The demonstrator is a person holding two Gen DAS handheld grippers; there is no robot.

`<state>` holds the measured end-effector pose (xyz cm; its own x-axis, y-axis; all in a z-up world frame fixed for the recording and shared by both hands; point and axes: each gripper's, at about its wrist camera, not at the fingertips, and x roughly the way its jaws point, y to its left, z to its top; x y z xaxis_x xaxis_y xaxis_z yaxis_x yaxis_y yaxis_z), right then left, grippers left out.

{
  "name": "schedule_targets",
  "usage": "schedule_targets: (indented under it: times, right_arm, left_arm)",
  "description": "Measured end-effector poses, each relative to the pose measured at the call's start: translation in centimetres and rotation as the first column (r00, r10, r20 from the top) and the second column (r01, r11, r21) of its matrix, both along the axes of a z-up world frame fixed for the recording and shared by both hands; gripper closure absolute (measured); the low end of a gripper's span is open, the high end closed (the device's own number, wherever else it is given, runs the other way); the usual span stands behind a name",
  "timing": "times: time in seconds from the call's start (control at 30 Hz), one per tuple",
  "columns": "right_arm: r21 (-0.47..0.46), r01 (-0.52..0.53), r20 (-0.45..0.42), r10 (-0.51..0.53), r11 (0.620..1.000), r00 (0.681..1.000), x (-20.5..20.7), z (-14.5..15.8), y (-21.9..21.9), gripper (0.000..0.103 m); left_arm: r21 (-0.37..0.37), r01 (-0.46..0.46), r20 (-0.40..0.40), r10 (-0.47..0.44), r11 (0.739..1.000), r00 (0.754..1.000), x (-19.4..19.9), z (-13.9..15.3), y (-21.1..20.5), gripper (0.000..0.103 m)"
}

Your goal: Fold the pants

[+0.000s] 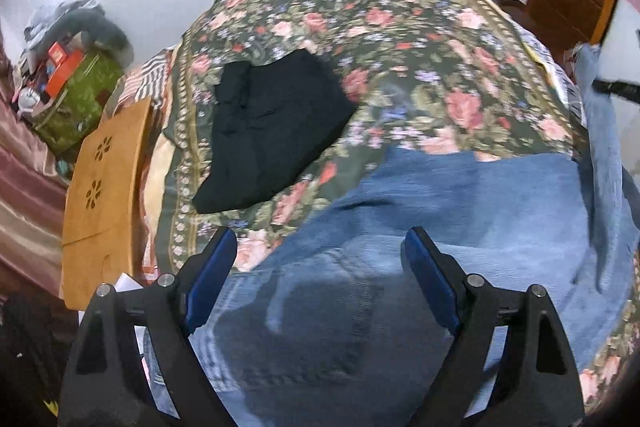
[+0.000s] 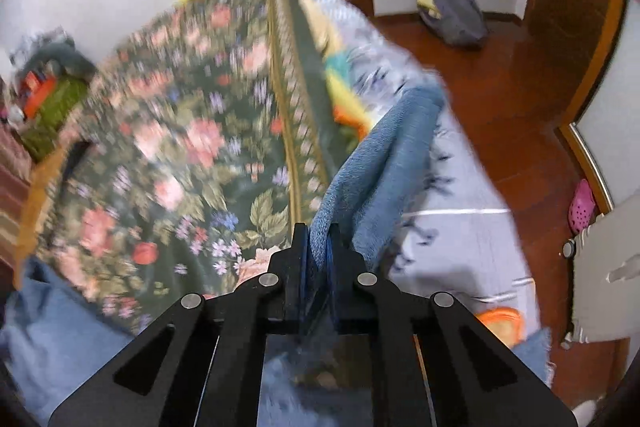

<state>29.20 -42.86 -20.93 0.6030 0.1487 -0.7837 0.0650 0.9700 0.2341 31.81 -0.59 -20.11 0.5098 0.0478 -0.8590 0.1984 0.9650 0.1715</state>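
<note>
Blue jeans (image 1: 460, 211) lay spread on the flowered bed cover (image 1: 400, 39), the right tool (image 2: 320, 239) was closed on one raised leg end while the left tool (image 1: 320, 251) hung open above the seat, so probably the first fold was starting and needed carrying that leg across.

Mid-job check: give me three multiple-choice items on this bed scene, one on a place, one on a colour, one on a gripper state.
1. Where does the folded black garment lie?
A. on the floral bedspread
B. on the wooden floor
C. in the left gripper

2. What colour are the denim pants?
A. red
B. blue
C. white

3. How stands the right gripper?
A. jaws wide, empty
B. jaws shut on the pants
C. jaws shut on a pillow

Key: 1 A, bedspread shows all round it; 2 B, blue denim in both views; 3 B, blue cloth sits pinched between the jaws.
</note>
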Motion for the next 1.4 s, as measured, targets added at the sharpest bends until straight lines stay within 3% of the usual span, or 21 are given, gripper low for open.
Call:
schedule_targets:
  times: [0.1,0.2,0.27,0.43,0.53,0.67,0.87,0.97,1.1,1.23,1.4]
  right_arm:
    - [0.013,0.004,0.075,-0.005,1.0,0.997,-3.7,3.2,-2.2,0.096]
    - [0.03,-0.001,0.088,-0.002,1.0,0.996,-6.2,3.9,-3.7,0.094]
    - [0.016,-0.013,0.015,0.013,1.0,1.0,-8.1,2.4,-4.4,0.092]
    - [-0.011,0.069,-0.156,-0.07,0.998,0.985,-12.2,-2.8,-6.6,0.075]
    - [0.006,0.102,-0.177,-0.1,0.995,0.979,-13.5,-3.4,-7.8,0.069]
    - [0.01,0.096,-0.127,-0.094,0.995,0.987,-12.4,-1.7,-6.9,0.056]
    - [-0.001,-0.041,-0.117,0.04,0.999,0.992,-7.9,-0.9,-2.1,0.052]
    - [0.006,-0.181,-0.159,0.18,0.983,0.971,-4.7,-1.7,2.5,0.052]
    - [0.03,-0.347,-0.254,0.343,0.937,0.904,-1.6,-4.1,7.9,0.052]
    - [0.008,-0.437,-0.367,0.409,0.9,0.835,-0.7,-6.7,10.4,0.052]
    - [0.008,-0.493,-0.421,0.45,0.87,0.787,-2.8,-7.3,10.0,0.052]
  left_arm:
    - [0.0,0.032,-0.02,-0.032,0.999,0.999,-0.8,-0.3,-2.3,0.017]
    - [0.005,0.078,-0.043,-0.078,0.997,0.996,-1.9,-1.1,-5.2,0.017]
    - [0.009,0.105,-0.052,-0.105,0.994,0.993,-2.7,-1.7,-6.7,0.017]
    - [0.024,0.158,-0.082,-0.155,0.987,0.984,-4.3,-3.5,-10.0,0.017]
    - [0.053,0.169,-0.065,-0.166,0.984,0.984,-4.7,-3.6,-11.3,0.017]
    - [0.023,0.17,-0.081,-0.167,0.985,0.983,-4.2,-3.7,-11.6,0.017]
    - [-0.012,0.159,-0.085,-0.159,0.987,0.984,-4.1,-4.1,-11.5,0.014]
    - [-0.019,0.165,-0.081,-0.166,0.986,0.983,-4.2,-4.1,-11.5,0.014]
    - [-0.053,0.164,-0.087,-0.168,0.985,0.982,-4.6,-4.1,-11.3,0.014]
    - [-0.061,0.174,-0.085,-0.179,0.983,0.98,-4.8,-3.8,-11.2,0.014]
    - [-0.067,0.155,-0.086,-0.161,0.986,0.983,-3.6,-3.4,-11.3,0.014]
